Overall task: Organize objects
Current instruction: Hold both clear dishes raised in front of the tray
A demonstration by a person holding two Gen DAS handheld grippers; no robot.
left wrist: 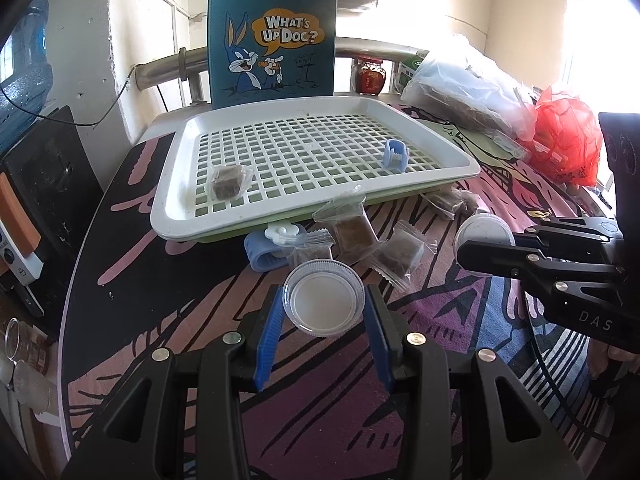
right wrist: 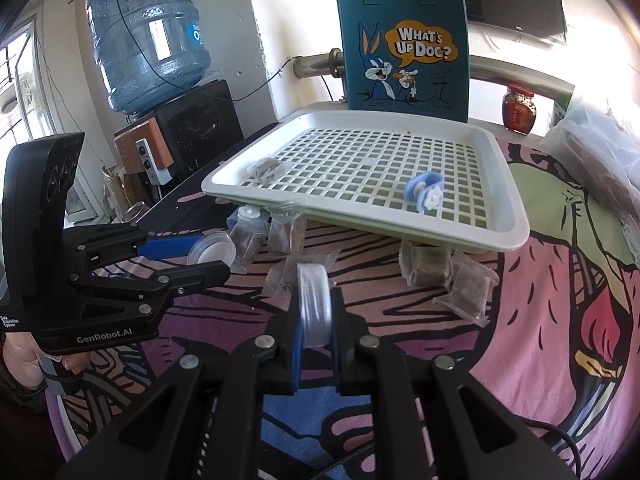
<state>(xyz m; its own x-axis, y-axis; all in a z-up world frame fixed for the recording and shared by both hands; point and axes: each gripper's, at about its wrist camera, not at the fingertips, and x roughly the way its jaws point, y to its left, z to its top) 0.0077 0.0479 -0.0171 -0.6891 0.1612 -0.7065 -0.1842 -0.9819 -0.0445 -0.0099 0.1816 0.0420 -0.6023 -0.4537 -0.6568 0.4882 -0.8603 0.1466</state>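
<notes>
Here, in the left wrist view, the left tongs (left wrist: 324, 312) grip a round clear plastic lid (left wrist: 324, 298) flat above the cartoon-print counter (left wrist: 168, 280); the white slotted plastic tray (left wrist: 308, 152) lies at 12 o'clock. In the right wrist view, the right tongs (right wrist: 318, 320) clamp a ribbed clear plastic cap (right wrist: 316, 304) on edge, with wrapped brown cubes (right wrist: 426, 266) at 1 o'clock.

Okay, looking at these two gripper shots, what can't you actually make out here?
- Packets under the tray: right wrist view, the rim hides part of them.
- Jar label: left wrist view, too small to read.
- Bag contents: left wrist view, cloudy plastic and window glare.
- Red bag contents: left wrist view, crumpled plastic hides them.
</notes>
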